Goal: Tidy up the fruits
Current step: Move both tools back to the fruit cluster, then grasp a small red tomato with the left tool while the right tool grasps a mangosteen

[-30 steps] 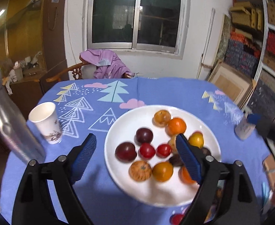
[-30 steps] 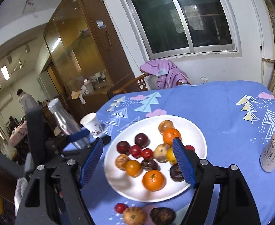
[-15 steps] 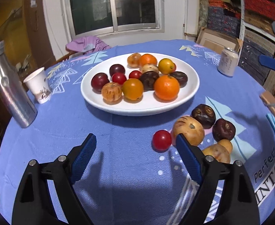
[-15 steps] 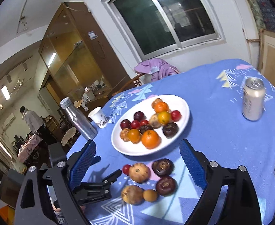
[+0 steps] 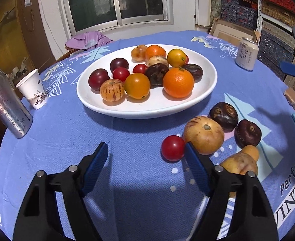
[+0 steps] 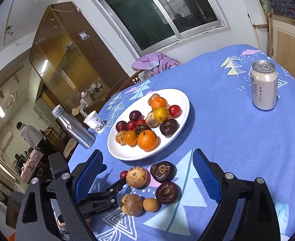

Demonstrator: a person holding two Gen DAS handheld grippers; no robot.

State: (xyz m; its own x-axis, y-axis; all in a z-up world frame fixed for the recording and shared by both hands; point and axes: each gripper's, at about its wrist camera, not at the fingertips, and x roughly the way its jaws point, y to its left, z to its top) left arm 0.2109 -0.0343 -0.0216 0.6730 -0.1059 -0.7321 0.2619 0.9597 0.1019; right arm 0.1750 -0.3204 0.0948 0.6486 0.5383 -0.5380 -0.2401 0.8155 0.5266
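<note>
1. White plate [image 5: 147,108], mid-table, holds most fruits; heavy, stays put.
2. Striped tan fruit [image 5: 203,137], near the table's front edge: firm, round; take across its middle.
3. Red cherry tomato [image 5: 172,147] beside it: light, slick, bruisable.
4. Left gripper [image 5: 146,156] closing on nothing; right gripper [image 6: 147,166] gapes wide, empty.

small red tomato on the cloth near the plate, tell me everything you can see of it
The small red tomato is round, smooth and glossy, whole, with no stem showing. It lies on the blue tablecloth in front of the white plate, off it. It sits close against the larger striped tan fruit beside it. One blue pad of the closing left tongs sits right beside it.
</note>
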